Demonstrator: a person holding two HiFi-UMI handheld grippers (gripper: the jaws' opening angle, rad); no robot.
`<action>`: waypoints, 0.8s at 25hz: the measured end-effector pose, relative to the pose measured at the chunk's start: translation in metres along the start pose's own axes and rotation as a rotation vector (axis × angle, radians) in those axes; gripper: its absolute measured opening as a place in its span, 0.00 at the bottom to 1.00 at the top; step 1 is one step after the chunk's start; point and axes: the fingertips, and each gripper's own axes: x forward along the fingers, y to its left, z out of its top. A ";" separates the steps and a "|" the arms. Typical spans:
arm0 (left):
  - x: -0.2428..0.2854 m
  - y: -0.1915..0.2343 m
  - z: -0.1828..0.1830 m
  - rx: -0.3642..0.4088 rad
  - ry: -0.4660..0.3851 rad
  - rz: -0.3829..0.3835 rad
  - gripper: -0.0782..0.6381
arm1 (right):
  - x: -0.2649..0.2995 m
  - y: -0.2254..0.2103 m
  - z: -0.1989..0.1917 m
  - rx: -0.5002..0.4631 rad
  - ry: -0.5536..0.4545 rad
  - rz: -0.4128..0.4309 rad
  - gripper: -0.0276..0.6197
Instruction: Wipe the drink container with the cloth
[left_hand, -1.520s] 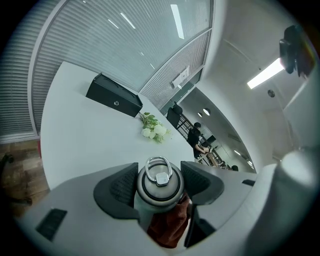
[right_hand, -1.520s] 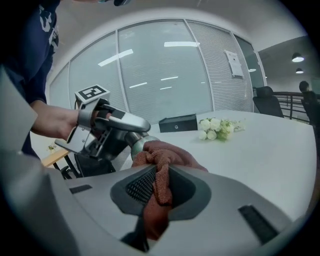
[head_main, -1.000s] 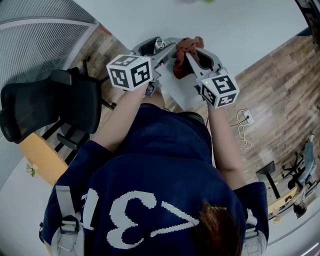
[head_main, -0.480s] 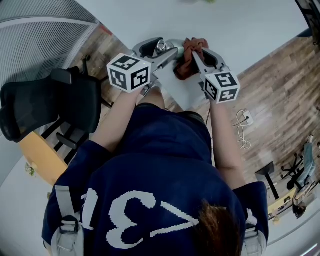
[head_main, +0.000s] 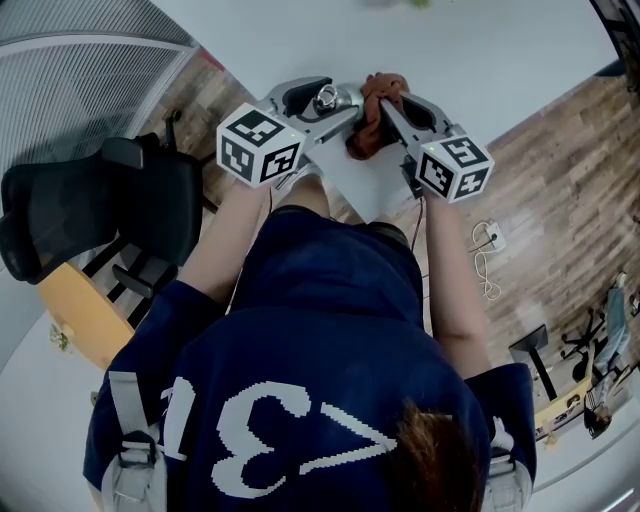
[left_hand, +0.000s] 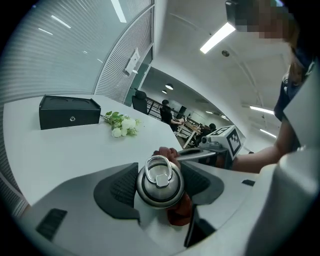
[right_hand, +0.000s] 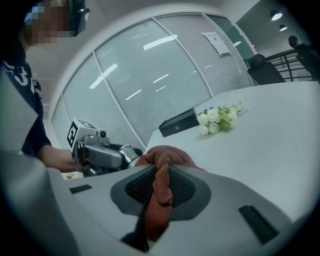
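While the white bench (head_main: 480, 60) lies beyond the work, nothing of the task is rested on it: everything is held up in the air near its edge. The left hand-held gripper (head_main: 325, 100) is seen clamped across the steel drink bottle (left_hand: 160, 184). Its pads are pressed on both sides of the body just under the cap, and the cap is turned toward that gripper's own camera. The right hand-held gripper (right_hand: 161, 186) is closed on the rust-red cloth (right_hand: 164, 159), with a twisted fold pinched between the pads and a loose bunch standing proud of the tips. That bunch is laid against the side of the bottle facing the right gripper and touches it, and a tail is seen hanging below.

The wiping pass is judged to be under way, though the steel under the left pads cannot be reached. For a good pass, the bunch should be pressed to the metal and drawn round the body. The bottle should be rolled by the left wrist so that fresh surface is offered. Only cloth should be let onto the steel, never the right jaw tips. The clamp on the bottle must not be eased, since smooth steel is likely to slip. The loop handle (left_hand: 159, 167) on the cap is best kept out of the hanging tail, lest it be snagged.
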 end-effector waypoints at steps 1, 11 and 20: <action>-0.001 -0.001 -0.001 0.009 0.004 -0.005 0.49 | 0.002 0.007 0.006 -0.013 -0.003 0.019 0.15; -0.001 -0.009 -0.004 0.128 0.033 -0.072 0.49 | 0.009 0.012 0.010 -0.034 0.007 0.071 0.15; 0.002 -0.025 -0.008 0.300 0.075 -0.127 0.49 | 0.000 -0.029 -0.028 0.009 0.127 -0.028 0.15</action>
